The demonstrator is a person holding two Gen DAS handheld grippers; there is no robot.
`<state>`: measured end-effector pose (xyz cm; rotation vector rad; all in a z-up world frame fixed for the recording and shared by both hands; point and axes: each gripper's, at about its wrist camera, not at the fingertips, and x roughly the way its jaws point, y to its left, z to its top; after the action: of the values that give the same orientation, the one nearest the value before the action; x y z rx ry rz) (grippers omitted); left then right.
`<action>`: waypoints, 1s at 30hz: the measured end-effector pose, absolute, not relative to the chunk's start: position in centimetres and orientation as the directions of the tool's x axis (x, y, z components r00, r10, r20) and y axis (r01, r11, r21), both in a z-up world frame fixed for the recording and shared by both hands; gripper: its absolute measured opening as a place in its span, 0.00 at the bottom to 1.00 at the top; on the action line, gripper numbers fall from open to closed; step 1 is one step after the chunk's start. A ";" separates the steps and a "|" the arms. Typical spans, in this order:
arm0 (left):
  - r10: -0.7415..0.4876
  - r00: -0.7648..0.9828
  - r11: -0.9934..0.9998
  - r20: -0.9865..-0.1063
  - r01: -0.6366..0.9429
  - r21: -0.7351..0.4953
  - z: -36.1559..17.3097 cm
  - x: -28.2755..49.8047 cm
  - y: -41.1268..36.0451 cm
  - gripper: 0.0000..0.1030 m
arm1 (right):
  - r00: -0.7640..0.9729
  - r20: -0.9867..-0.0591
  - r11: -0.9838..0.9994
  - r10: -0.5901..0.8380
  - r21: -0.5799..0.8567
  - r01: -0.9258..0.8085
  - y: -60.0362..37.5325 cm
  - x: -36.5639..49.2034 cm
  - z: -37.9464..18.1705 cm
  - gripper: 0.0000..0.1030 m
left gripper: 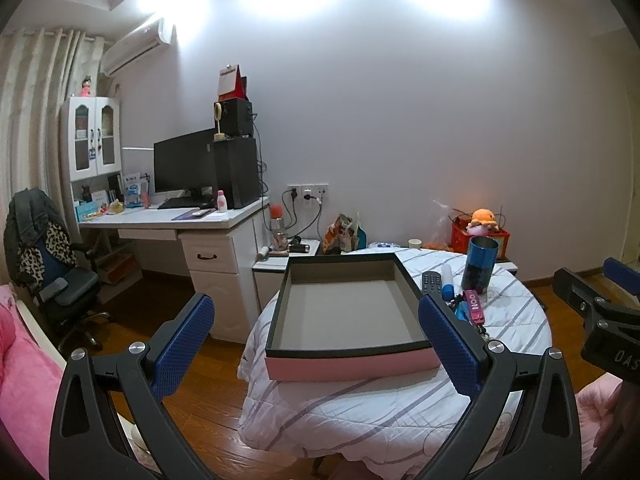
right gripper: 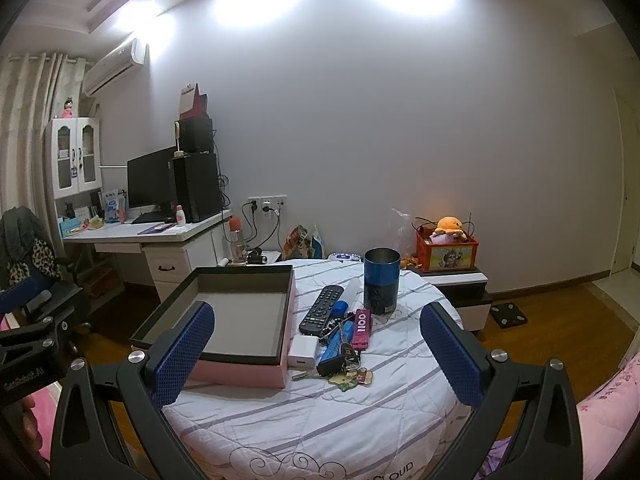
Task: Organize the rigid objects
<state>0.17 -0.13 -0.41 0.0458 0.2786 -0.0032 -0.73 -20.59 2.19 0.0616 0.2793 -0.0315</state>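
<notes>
An empty pink box with a black rim (left gripper: 348, 364) (right gripper: 240, 372) lies on a round table covered by a striped white cloth (right gripper: 360, 420). To its right lie a black remote (right gripper: 320, 309), a white charger block (right gripper: 303, 351), a bunch of keys (right gripper: 340, 360), a pink tag (right gripper: 361, 328), a blue item (right gripper: 340, 308) and an upright blue-black tumbler (right gripper: 381, 282) (left gripper: 479, 264). My left gripper (left gripper: 316, 344) is open and empty over the box's near side. My right gripper (right gripper: 316, 344) is open and empty, just short of the keys.
A white desk (left gripper: 180, 220) with monitor and computer tower stands at the left, with an office chair (left gripper: 52, 280). A low cabinet with a red box and orange plush (right gripper: 450, 248) stands behind the table. Pink bedding (left gripper: 24, 380) lies at the near edges.
</notes>
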 end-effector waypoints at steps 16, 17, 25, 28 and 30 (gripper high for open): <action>0.013 0.962 0.999 -0.274 -0.002 0.039 -0.5 0.2 0.4 1.00 | 0.958 -0.286 0.997 -0.018 0.065 0.038 -20.9 -0.6 1.7 1.00; 0.012 0.962 0.999 -0.271 -0.001 0.039 -0.6 0.2 0.4 1.00 | 0.958 -0.286 0.997 -0.017 0.065 0.037 -20.9 -0.7 1.7 1.00; 0.013 0.964 0.999 -0.265 -0.001 0.046 -0.6 -0.2 0.2 1.00 | 0.958 -0.284 0.997 -0.020 0.069 0.041 -21.0 -0.8 1.7 1.00; 0.018 0.965 0.999 -0.261 -0.006 0.048 -0.5 -0.3 0.1 1.00 | 0.959 -0.283 0.996 -0.020 0.073 0.043 -21.2 -0.9 1.7 1.00; 0.015 0.966 0.999 -0.260 -0.004 0.043 -0.4 -0.4 0.2 1.00 | 0.959 -0.282 0.996 -0.021 0.075 0.044 -21.3 -1.0 1.6 1.00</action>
<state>-0.38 0.21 -0.43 0.0421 0.2631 0.0099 -0.96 -21.32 1.63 0.0804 0.2851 -0.0332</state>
